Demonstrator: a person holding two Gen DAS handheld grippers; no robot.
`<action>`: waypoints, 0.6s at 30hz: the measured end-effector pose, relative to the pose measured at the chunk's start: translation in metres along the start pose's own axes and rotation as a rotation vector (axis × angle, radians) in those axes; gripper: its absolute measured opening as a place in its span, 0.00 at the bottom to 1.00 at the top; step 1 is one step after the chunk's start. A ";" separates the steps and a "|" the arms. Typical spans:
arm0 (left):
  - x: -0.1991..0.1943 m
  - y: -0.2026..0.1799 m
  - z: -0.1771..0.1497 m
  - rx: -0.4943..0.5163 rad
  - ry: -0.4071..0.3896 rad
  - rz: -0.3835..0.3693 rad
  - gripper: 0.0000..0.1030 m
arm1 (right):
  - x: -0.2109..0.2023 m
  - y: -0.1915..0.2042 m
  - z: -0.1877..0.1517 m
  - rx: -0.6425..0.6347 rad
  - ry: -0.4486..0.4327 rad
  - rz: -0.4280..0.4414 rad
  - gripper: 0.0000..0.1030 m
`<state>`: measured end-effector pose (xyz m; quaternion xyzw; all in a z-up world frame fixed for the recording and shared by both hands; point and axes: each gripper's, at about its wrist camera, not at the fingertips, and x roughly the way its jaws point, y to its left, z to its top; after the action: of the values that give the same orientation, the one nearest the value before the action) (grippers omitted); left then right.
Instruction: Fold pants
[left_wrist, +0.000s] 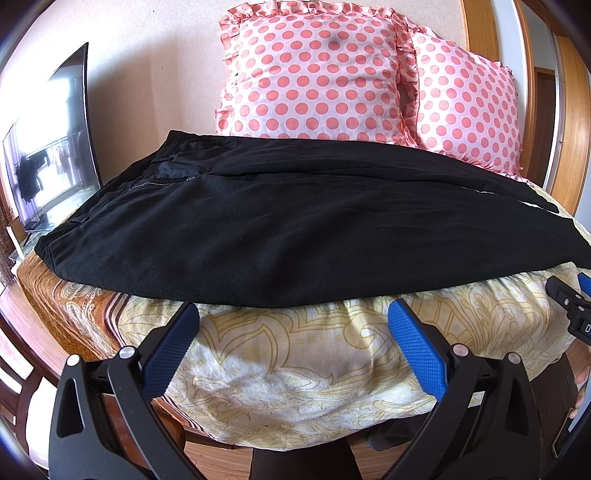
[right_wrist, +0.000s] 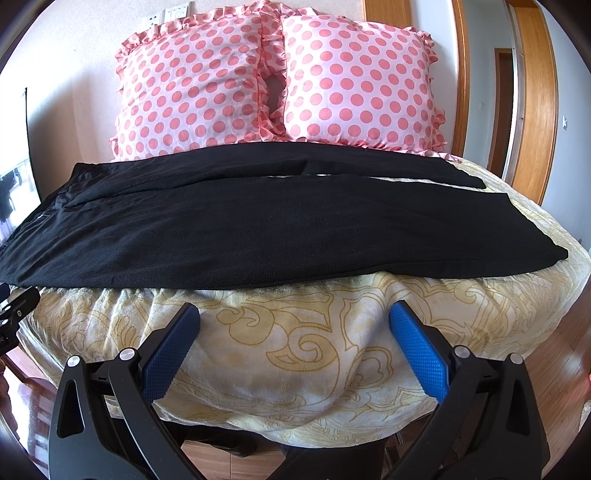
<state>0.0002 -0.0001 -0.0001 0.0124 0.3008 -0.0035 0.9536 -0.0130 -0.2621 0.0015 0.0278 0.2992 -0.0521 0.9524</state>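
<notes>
Black pants (left_wrist: 258, 229) lie flat across the bed, waistband and zipper at the left, both legs stretching right; they also show in the right wrist view (right_wrist: 221, 229), leg hems at the right. My left gripper (left_wrist: 293, 314) is open and empty, just short of the near edge of the pants near the waist end. My right gripper (right_wrist: 294, 314) is open and empty, just short of the near leg's edge. The right gripper's tip shows at the right edge of the left wrist view (left_wrist: 570, 299).
The bed has a cream and gold patterned sheet (right_wrist: 303, 347) hanging over its near edge. Two pink polka-dot pillows (right_wrist: 273, 85) stand against the wall behind the pants. A TV screen (left_wrist: 55, 147) stands at the left. Wooden door frames (right_wrist: 535, 103) are at the right.
</notes>
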 end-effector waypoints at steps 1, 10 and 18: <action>0.000 0.000 0.000 0.001 0.000 -0.001 0.98 | -0.001 0.001 0.001 -0.002 0.002 0.001 0.99; -0.001 0.003 -0.003 0.008 0.008 -0.007 0.98 | 0.006 -0.002 0.006 -0.018 0.021 0.036 0.99; -0.017 0.014 0.009 0.013 -0.017 -0.076 0.98 | -0.013 -0.052 0.042 0.143 -0.009 0.136 0.99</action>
<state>-0.0084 0.0140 0.0174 0.0074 0.2928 -0.0417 0.9553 -0.0058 -0.3157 0.0417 0.1156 0.2878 -0.0086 0.9506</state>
